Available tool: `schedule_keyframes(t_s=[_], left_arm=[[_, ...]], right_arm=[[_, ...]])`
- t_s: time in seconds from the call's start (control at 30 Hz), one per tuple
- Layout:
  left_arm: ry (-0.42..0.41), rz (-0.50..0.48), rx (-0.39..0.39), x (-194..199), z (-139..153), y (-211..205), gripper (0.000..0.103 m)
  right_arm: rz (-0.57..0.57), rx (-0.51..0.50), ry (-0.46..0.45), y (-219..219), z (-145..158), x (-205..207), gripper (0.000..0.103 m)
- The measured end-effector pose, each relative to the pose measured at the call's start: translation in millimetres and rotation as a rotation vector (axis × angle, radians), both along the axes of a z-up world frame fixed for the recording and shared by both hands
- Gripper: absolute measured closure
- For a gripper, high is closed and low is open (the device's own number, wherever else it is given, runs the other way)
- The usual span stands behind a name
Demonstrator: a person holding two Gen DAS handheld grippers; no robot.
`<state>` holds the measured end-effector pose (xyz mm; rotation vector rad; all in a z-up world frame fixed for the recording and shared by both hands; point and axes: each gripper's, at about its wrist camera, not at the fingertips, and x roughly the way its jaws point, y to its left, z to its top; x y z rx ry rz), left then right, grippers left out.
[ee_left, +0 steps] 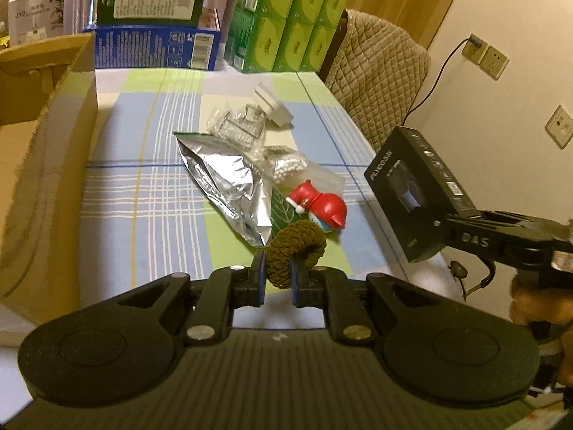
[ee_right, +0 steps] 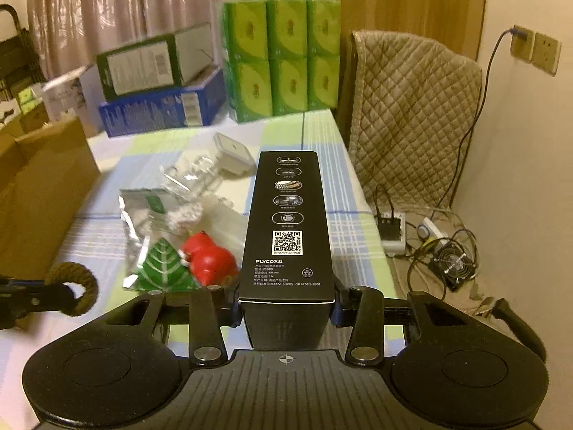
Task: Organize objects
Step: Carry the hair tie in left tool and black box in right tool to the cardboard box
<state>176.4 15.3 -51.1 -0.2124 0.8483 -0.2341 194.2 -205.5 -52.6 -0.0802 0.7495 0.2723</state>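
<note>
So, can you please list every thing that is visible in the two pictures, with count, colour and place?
hair tie: 1, brown, in left gripper
FLYCO box: 1, black, in right gripper
foil pouch: 1, silver, table centre
toy: 1, red, beside pouch
clear bags: several, behind pouch
small box: 1, white, behind bags
cardboard box: 1, brown, table left
tissue packs: 6 showing, green, far edge
blue carton: 1, far edge
chair: 1, beige cover, right
left gripper: black
right gripper: black

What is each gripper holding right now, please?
Left gripper: shut on the fuzzy olive-brown hair tie.
Right gripper: shut on the long black FLYCO box.
</note>
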Motion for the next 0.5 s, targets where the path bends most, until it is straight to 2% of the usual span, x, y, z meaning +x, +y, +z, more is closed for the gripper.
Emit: schedule_keyframes(t_s=[0.23, 0.5], left_arm=[[-0.057, 0.018, -0.005, -29.8, 35.9, 7.0, 0.093], [-0.12, 0.065, 0.003, -68.4, 73.3, 30.4, 0.093]], right_arm=[[0.032, 0.052, -0.052, 13.0, 52.9, -46.3, 0.063], [0.103, 0.089, -0.101, 44.5, 94.1, -90.1, 0.063]])
